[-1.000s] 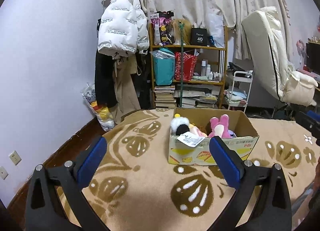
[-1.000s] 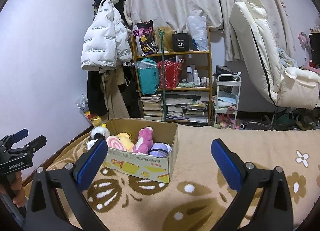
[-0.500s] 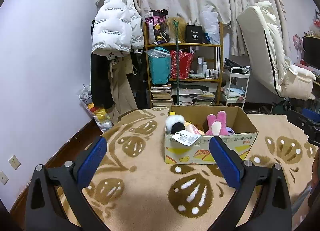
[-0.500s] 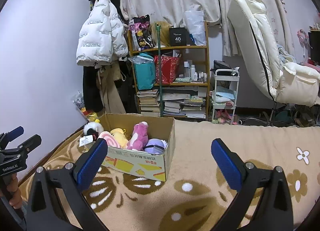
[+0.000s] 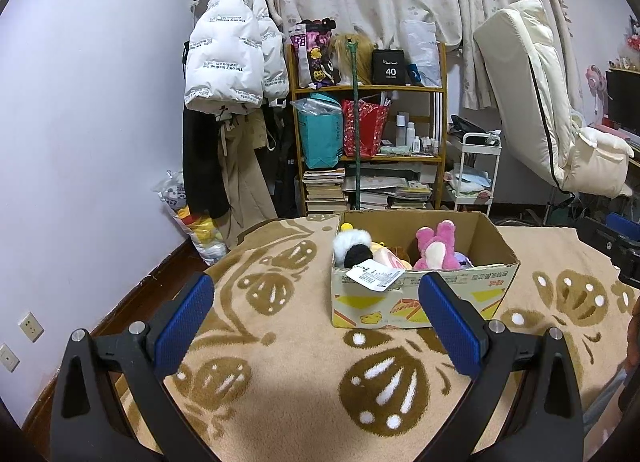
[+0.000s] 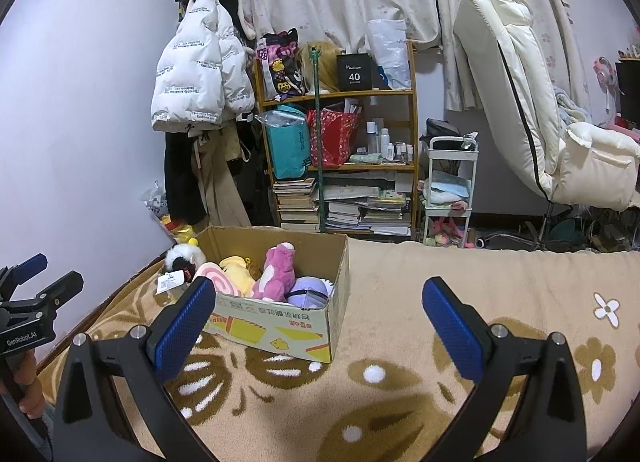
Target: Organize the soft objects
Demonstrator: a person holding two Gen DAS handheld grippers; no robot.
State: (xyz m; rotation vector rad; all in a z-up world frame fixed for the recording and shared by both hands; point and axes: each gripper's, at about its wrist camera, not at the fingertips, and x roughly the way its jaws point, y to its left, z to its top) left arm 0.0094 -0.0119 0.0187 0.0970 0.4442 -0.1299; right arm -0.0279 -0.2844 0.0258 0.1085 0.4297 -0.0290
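Two grippers were under my control, and neither gripped anything. I held the left gripper (image 5: 316, 316) above the patterned blanket (image 5: 280, 362) with its blue pads (image 5: 184, 320) spread wide. I held the right gripper (image 6: 316, 318) likewise, fingers wide apart. The cardboard box (image 5: 420, 294) sat on the blanket ahead of both grippers. It contained soft toys: a pink plush (image 5: 436, 246), a black-and-white plush (image 5: 352, 246) with a paper tag (image 5: 374, 276) hanging over the front wall, a yellow plush (image 6: 238, 268) and a lavender plush (image 6: 310, 288). A hand (image 6: 24, 386) gripped the left handle at the edge of the right wrist view.
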